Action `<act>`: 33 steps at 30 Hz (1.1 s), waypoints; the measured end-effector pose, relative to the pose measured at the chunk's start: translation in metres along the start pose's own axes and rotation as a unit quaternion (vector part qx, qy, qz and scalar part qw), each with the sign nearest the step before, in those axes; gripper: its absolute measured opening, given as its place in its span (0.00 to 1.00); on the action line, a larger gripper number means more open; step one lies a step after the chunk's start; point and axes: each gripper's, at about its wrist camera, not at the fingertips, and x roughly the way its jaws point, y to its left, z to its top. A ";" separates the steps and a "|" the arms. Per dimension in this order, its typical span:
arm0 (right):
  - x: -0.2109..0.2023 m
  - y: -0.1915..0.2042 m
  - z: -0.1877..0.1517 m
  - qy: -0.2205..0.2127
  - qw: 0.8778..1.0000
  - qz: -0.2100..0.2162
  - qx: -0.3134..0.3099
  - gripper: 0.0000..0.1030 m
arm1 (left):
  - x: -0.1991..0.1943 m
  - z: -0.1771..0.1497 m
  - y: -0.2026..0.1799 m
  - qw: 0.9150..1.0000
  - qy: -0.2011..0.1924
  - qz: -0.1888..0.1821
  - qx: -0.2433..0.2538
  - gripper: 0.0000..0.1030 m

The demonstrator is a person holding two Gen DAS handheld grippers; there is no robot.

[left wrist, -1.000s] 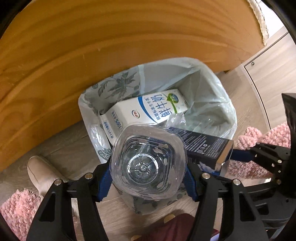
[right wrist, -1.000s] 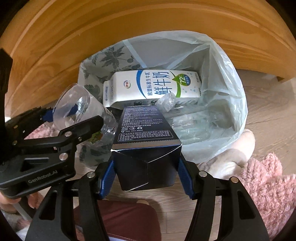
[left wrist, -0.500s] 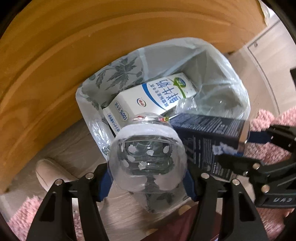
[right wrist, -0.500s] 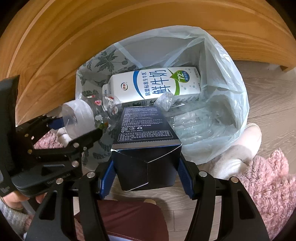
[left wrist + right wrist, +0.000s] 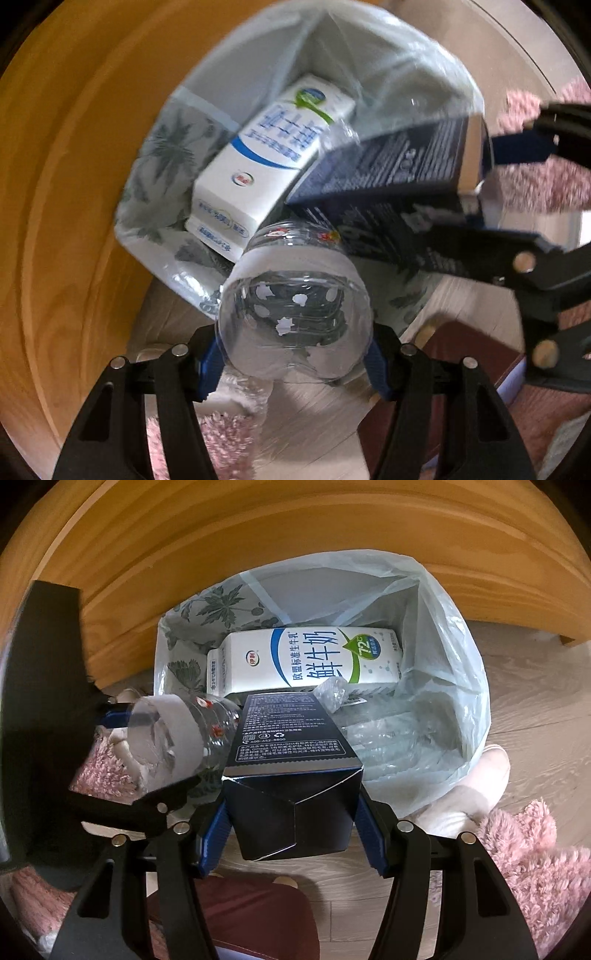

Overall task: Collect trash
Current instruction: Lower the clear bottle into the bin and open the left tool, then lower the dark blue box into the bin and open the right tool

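Note:
My left gripper (image 5: 293, 360) is shut on a clear plastic bottle (image 5: 295, 314), base toward the camera, held over the near rim of a bin lined with a pale plastic bag (image 5: 173, 225). My right gripper (image 5: 291, 834) is shut on a dark blue carton (image 5: 291, 760), its far end over the bag (image 5: 450, 686). A white and blue milk carton (image 5: 310, 661) lies inside the bag, also seen as the milk carton (image 5: 266, 166) in the left wrist view. The bottle (image 5: 173, 734) and dark carton (image 5: 388, 177) sit side by side, nearly touching.
A round wooden table top (image 5: 258, 535) overhangs the bin's far side. Crumpled clear plastic (image 5: 391, 727) lies in the bag. Pink fluffy slippers (image 5: 528, 853) and a person's dark red clothing (image 5: 251, 915) are on the wood floor near me.
My left gripper has rolled and dipped toward the bin, so the bag and milk carton look turned in its view. The bottle now sits closer to the dark carton. The right gripper stays put.

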 end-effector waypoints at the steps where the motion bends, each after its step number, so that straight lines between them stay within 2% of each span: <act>1: 0.000 -0.001 0.000 0.002 1.000 0.001 -0.001 0.58 | 0.003 0.003 0.001 1.000 0.006 -0.003 0.008 0.59; 9: 0.009 -0.001 0.003 0.020 1.000 0.006 -0.001 0.58 | 0.028 0.020 0.001 0.999 0.032 -0.022 0.032 0.59; 17: 0.020 0.003 0.006 0.034 0.999 -0.001 -0.005 0.58 | 0.044 0.016 -0.003 0.999 0.007 -0.030 0.038 0.59; 22: 0.022 0.004 0.010 0.039 0.999 -0.004 0.000 0.58 | 0.036 -0.002 -0.006 0.998 -0.009 -0.050 0.028 0.60; 25: 0.025 0.005 0.011 0.045 0.999 -0.006 0.005 0.58 | 0.027 -0.010 -0.007 0.998 -0.017 -0.050 0.030 0.62; 30: 0.029 0.005 0.013 0.051 0.999 -0.008 0.013 0.58 | 0.009 -0.019 -0.011 0.998 -0.032 -0.046 0.025 0.74; 33: 0.031 0.006 0.014 0.055 0.998 -0.009 0.015 0.59 | 0.006 -0.026 -0.007 0.999 -0.031 -0.038 0.009 0.75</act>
